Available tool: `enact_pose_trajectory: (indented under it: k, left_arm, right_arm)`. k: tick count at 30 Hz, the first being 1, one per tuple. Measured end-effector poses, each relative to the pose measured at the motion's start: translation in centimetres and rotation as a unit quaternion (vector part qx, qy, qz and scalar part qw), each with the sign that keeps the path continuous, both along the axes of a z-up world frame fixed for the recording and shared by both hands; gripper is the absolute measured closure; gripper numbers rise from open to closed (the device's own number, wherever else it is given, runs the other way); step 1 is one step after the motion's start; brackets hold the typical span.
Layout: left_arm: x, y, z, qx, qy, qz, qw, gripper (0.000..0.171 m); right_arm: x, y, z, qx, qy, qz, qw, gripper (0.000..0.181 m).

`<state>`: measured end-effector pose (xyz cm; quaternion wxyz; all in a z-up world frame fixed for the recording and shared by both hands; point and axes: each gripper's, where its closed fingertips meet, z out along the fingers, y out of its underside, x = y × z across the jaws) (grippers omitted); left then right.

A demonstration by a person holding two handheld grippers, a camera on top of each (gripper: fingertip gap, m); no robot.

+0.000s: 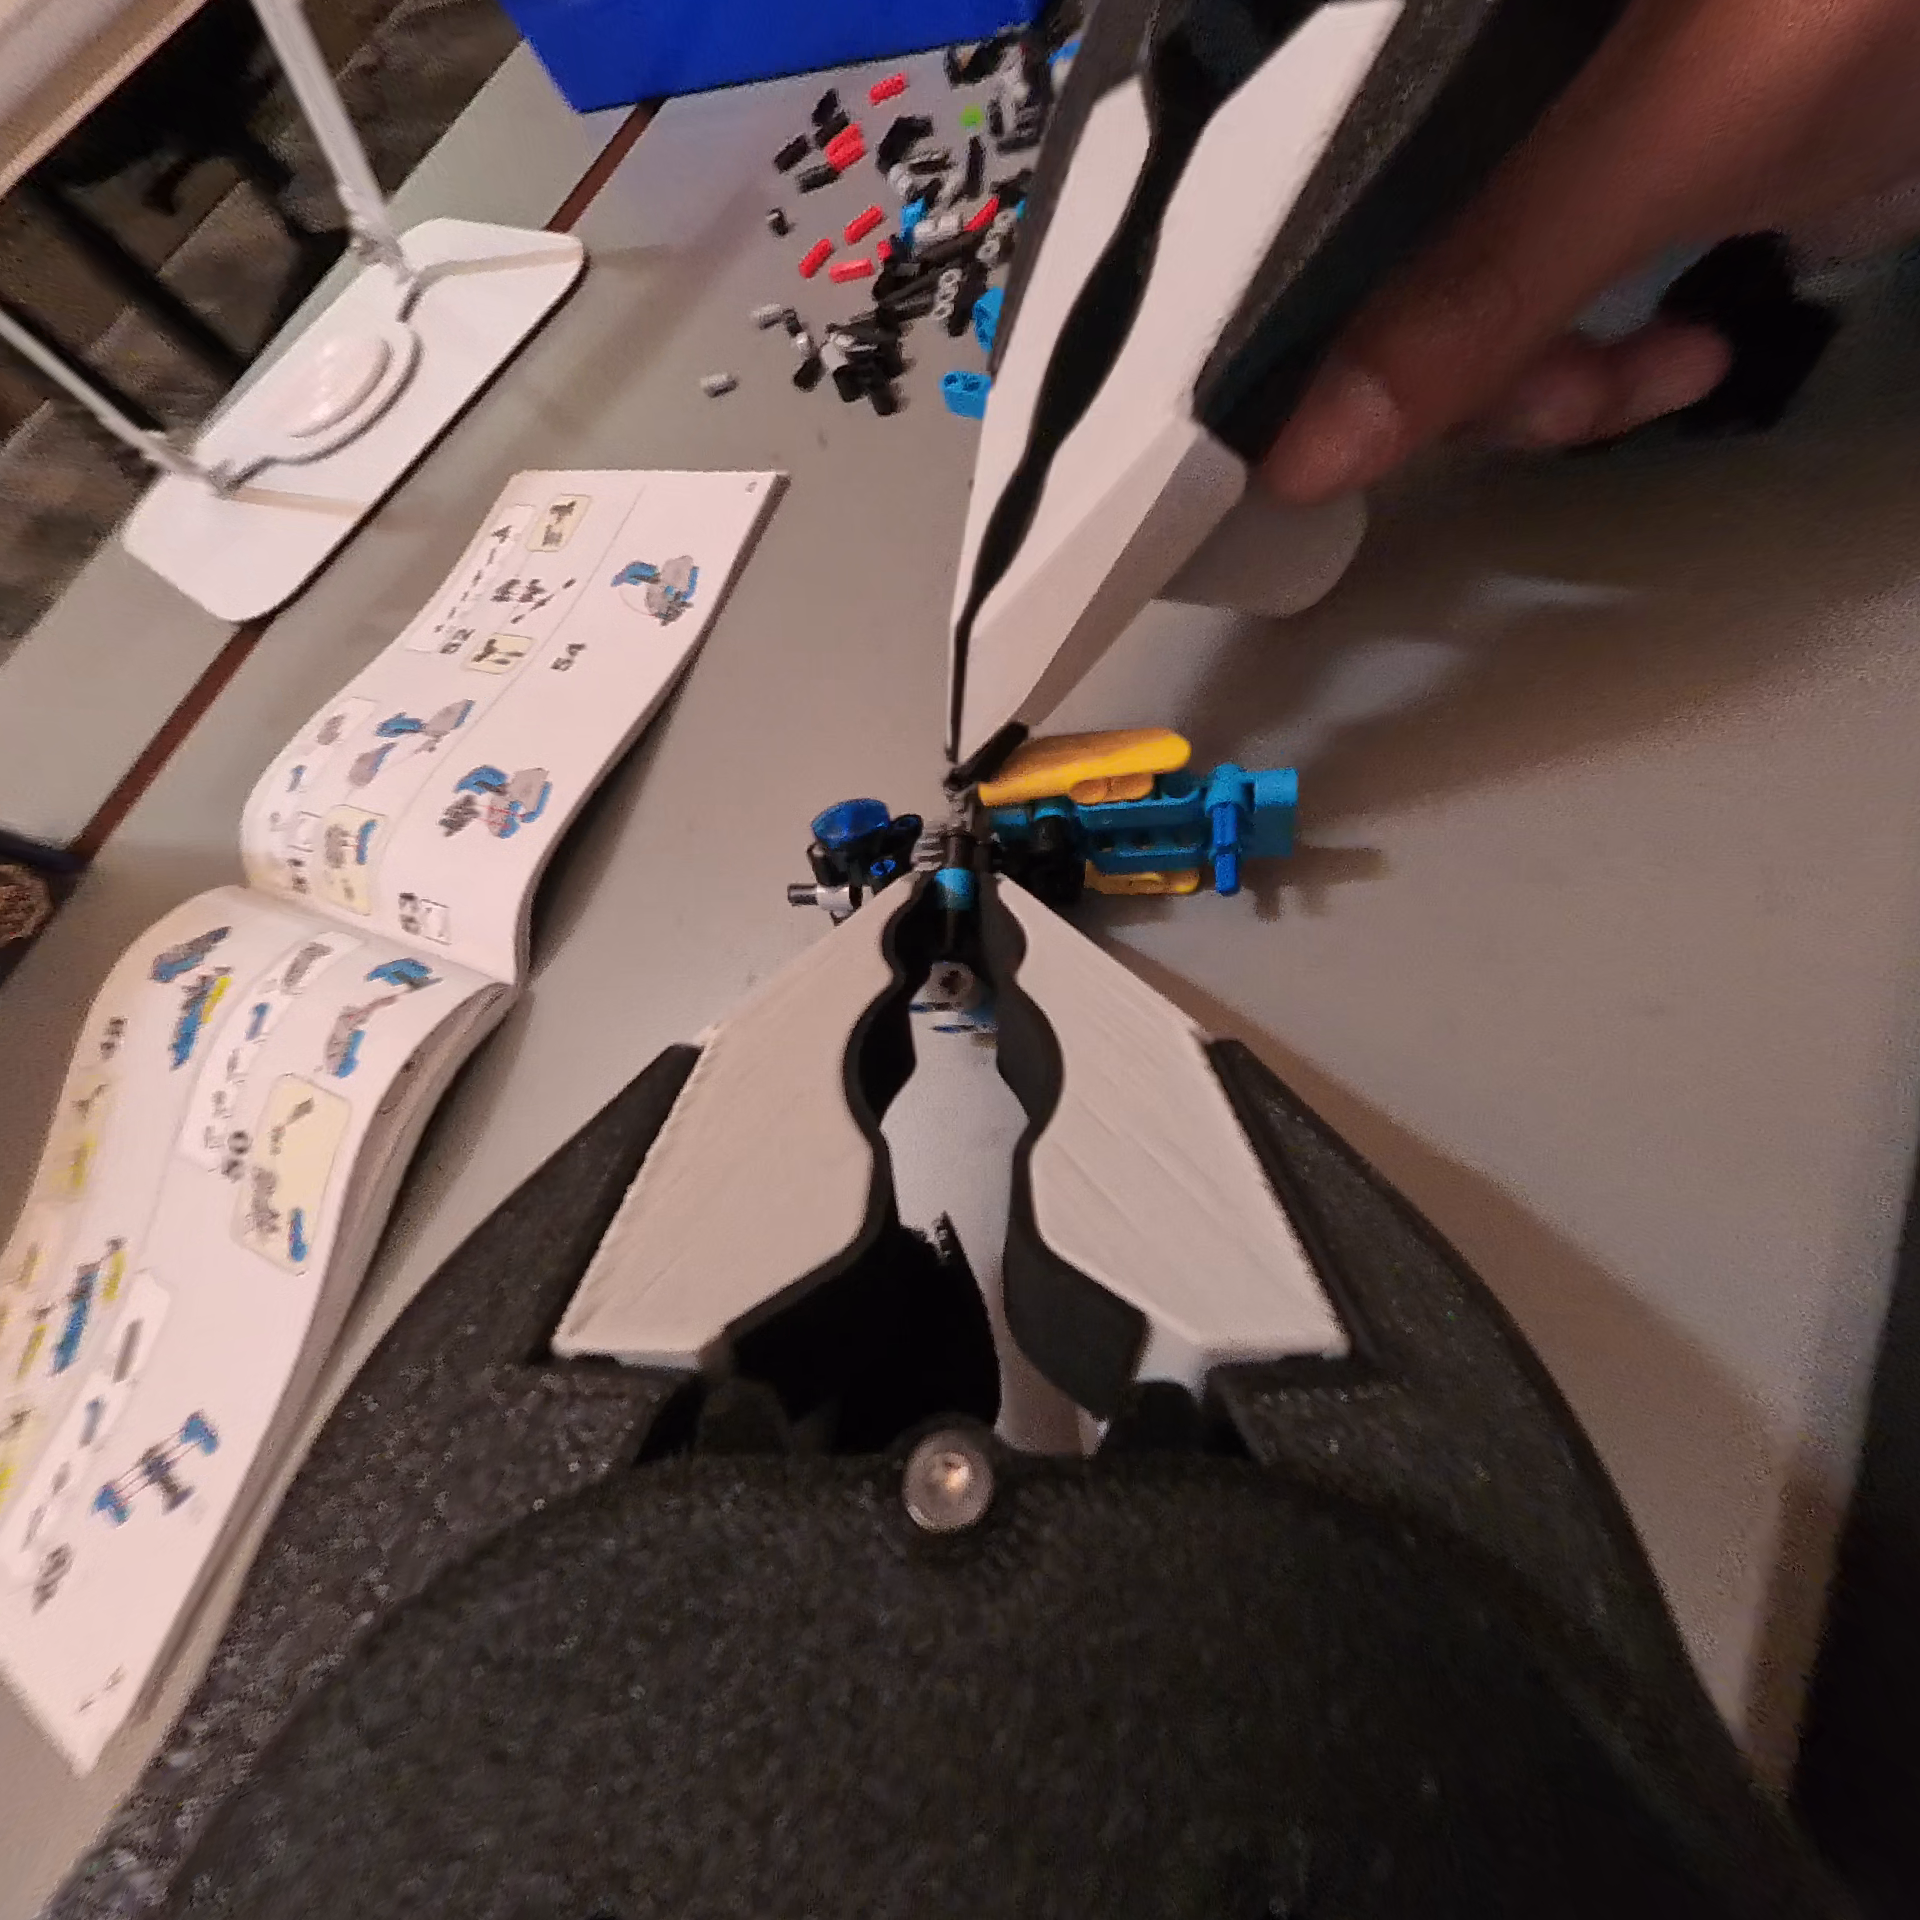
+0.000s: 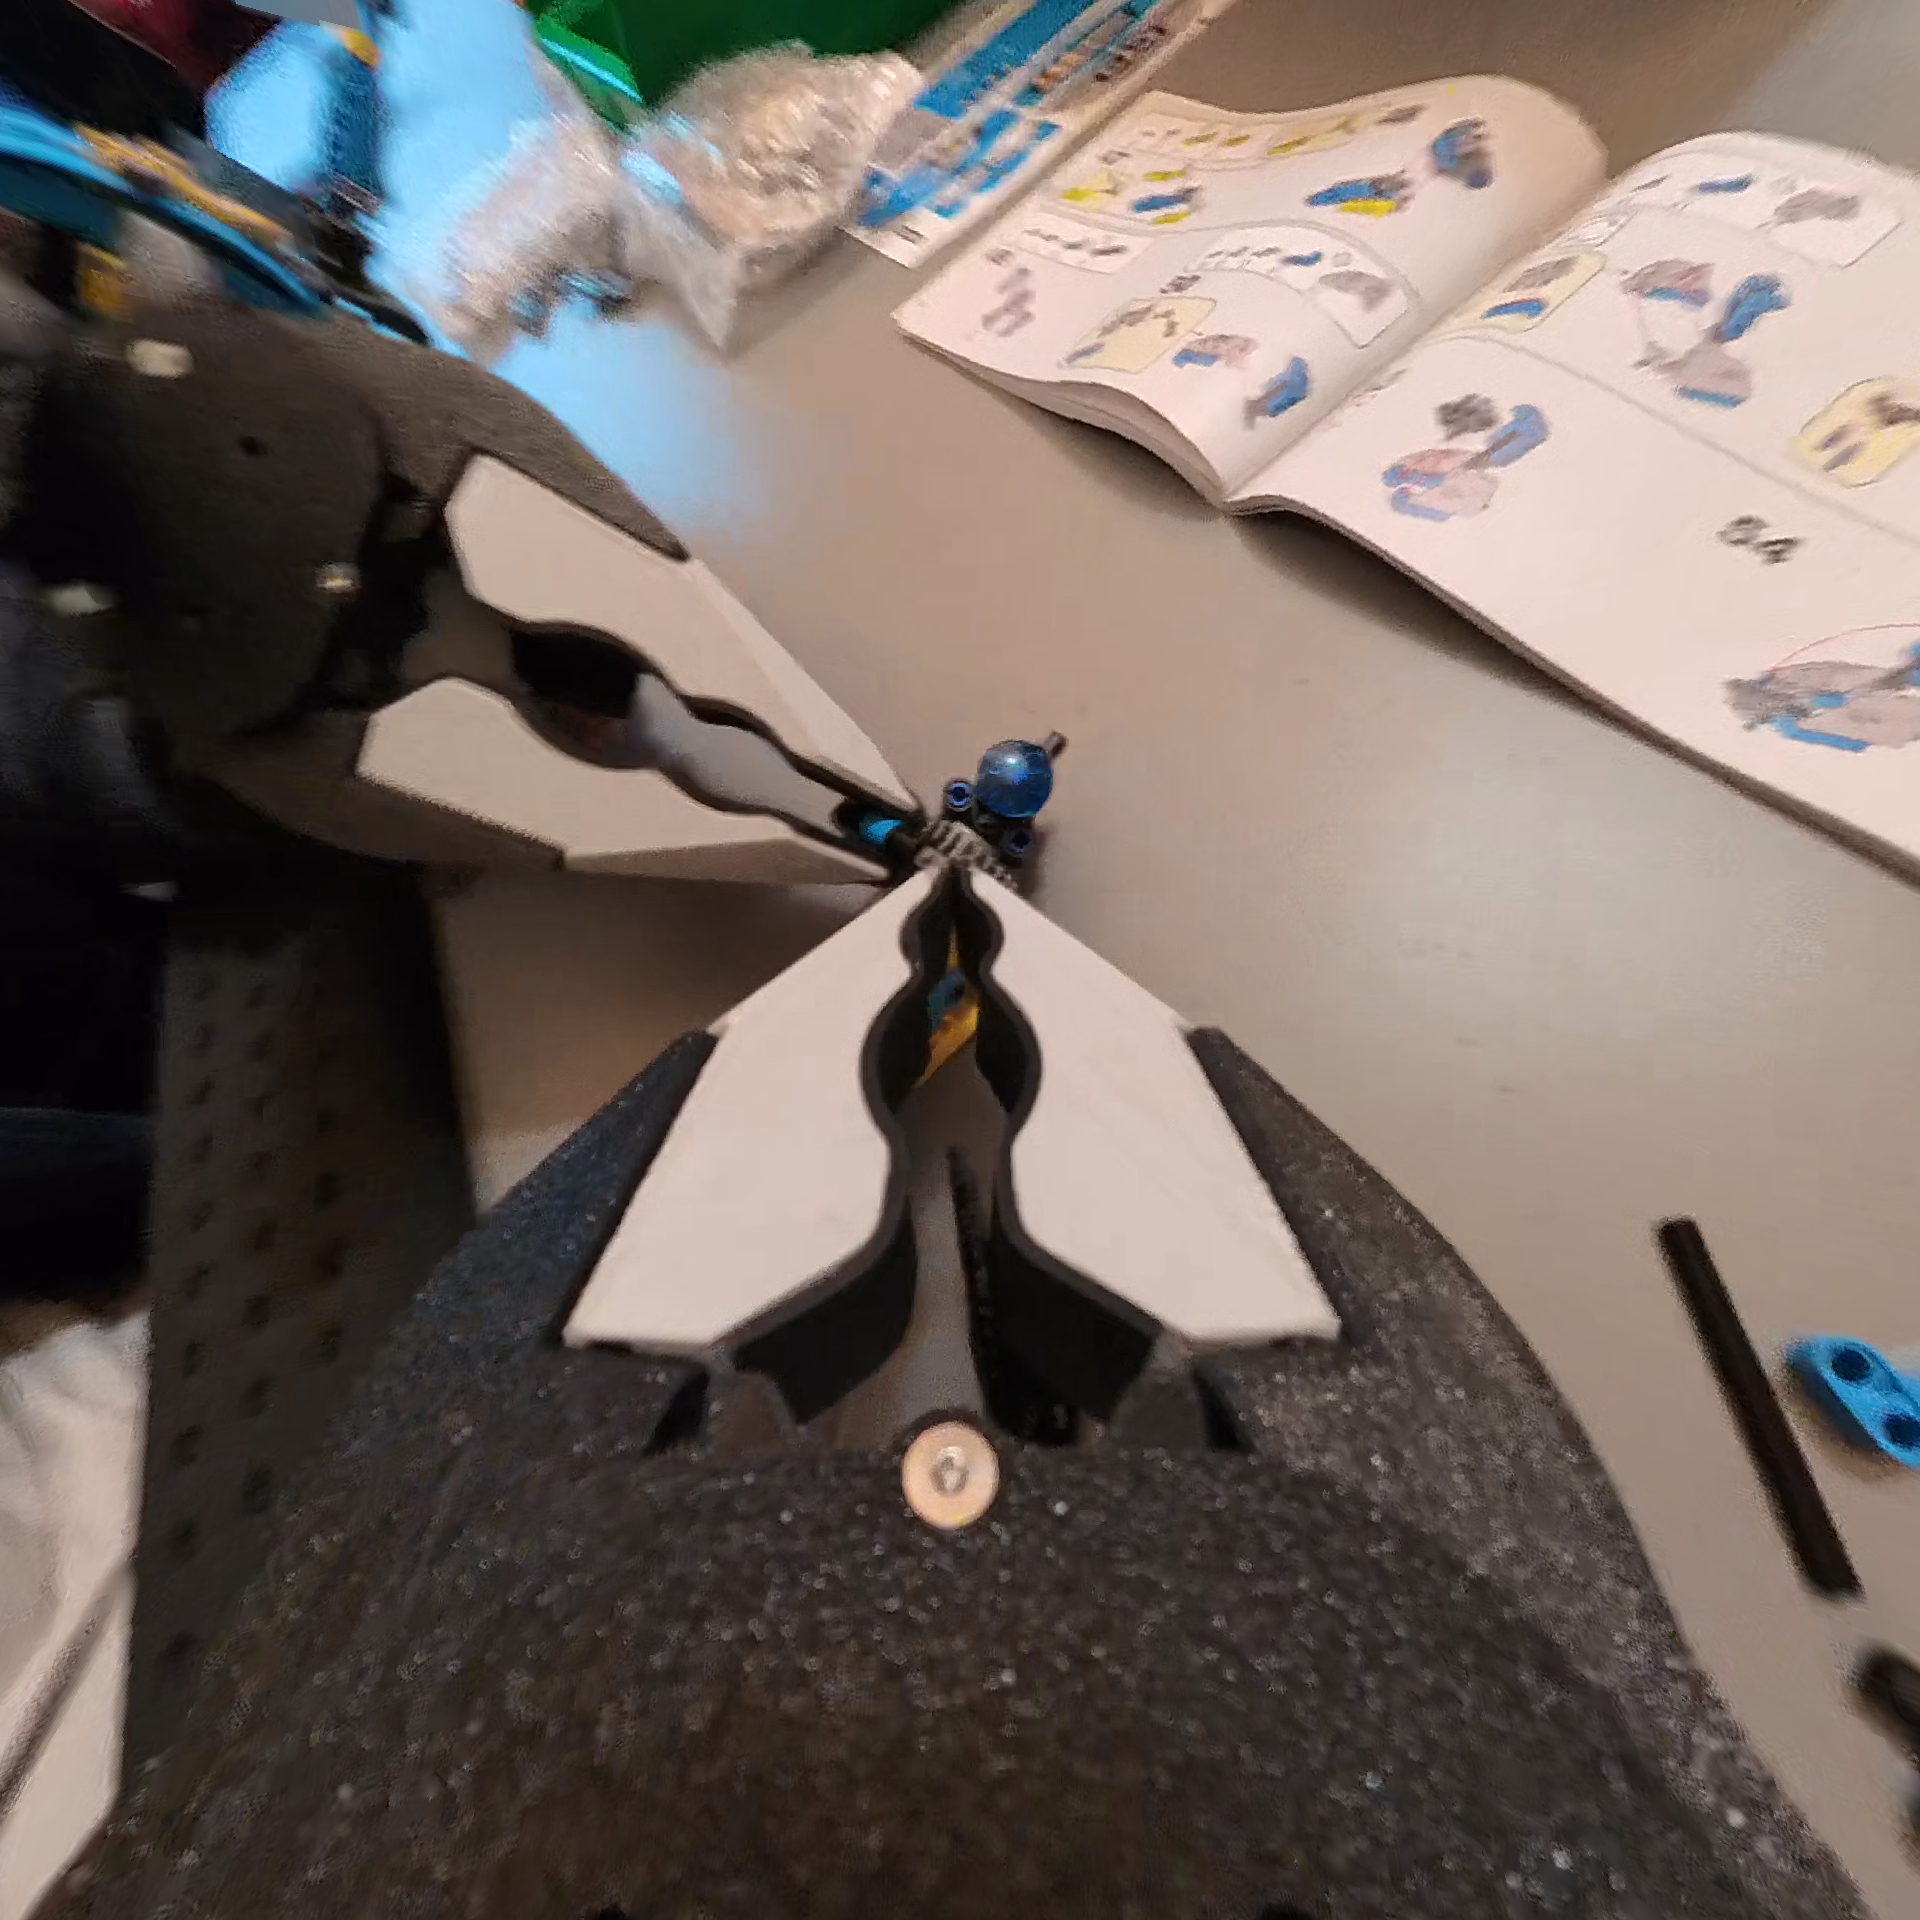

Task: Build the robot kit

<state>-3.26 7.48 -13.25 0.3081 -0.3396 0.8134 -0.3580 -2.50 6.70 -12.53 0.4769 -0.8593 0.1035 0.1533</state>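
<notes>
- The left claw [image 1: 951, 899] is clamped at its tips on a small blue piece that belongs to the toy brick model [image 1: 1049, 826]; its white fingers [image 1: 769, 1132] converge to a narrow point there.
- The right claw [image 2: 951, 883] is pinched closed on the same model, with yellow and blue parts showing in the gap between its fingers.
- In the left wrist view the right claw [image 1: 961, 764] comes down onto the model from above, meeting it at a black strip beside the yellow panel; a hand [image 1: 1538, 312] holds its body.
- In the right wrist view the left claw [image 2: 894, 831] meets the model from the side, just beside a small grey gear.
- The model sits at the gray counter [image 1: 1455, 1039]: a blue and yellow body on one side of the two claw tips, a translucent blue dome [image 2: 1010, 777] on black parts on the other.
- An open instruction booklet [image 1: 416, 883] lies on the counter near the model, on the dome side.
- A scatter of loose bricks [image 1: 894, 239], black, red, grey and blue, lies farther from the model, past the booklet's far edge.
- A white lamp base [image 1: 343, 405] stands beyond the booklet, well apart from the model.
- A blue bin [image 1: 748, 42] sits past the loose bricks.
- A black axle [image 2: 1756, 1403] and a blue holed brick [image 2: 1860, 1387] lie together on the counter, well apart from the model.
- Clear plastic bags [image 2: 748, 156], blurred, lie beyond the booklet.
</notes>
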Motion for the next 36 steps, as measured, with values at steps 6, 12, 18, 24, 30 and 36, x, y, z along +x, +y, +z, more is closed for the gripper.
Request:
enact_pose_trajectory:
  k: [6, 12, 18, 24, 30, 36]
  left_arm:
    - [-0.7, -0.9, 0.0, -0.006, -0.012, -0.070, 0.997, 0.164]
    - [-0.9, -1.1, 0.0, -0.031, 0.002, -0.120, 0.992, 0.164]
    - [-0.8, -1.1, 0.0, -0.040, 0.008, -0.128, 0.991, 0.164]
    - [-0.9, -1.2, 0.0, -0.037, 0.009, -0.127, 0.991, 0.164]
    - [-1.1, -1.4, 0.0, -0.015, -0.004, -0.137, 0.990, 0.164]
    - [-1.1, -1.4, 0.0, -0.008, -0.011, -0.136, 0.991, 0.164]
  right_arm:
    - [0.1, -0.5, 2.0, 0.098, -0.042, 0.114, 0.988, 0.157]
    - [-2.5, -3.0, 2.7, 0.135, -0.013, 0.247, 0.959, 0.135]
    - [-2.7, -1.9, -0.3, 0.066, -0.140, 0.236, 0.960, 0.131]
    - [-2.9, -1.6, -0.4, 0.061, -0.136, 0.241, 0.959, 0.134]
    - [-3.4, -1.7, -0.4, 0.057, -0.118, 0.259, 0.957, 0.135]
    - [-2.5, -1.9, 0.1, 0.056, -0.109, 0.226, 0.966, 0.127]
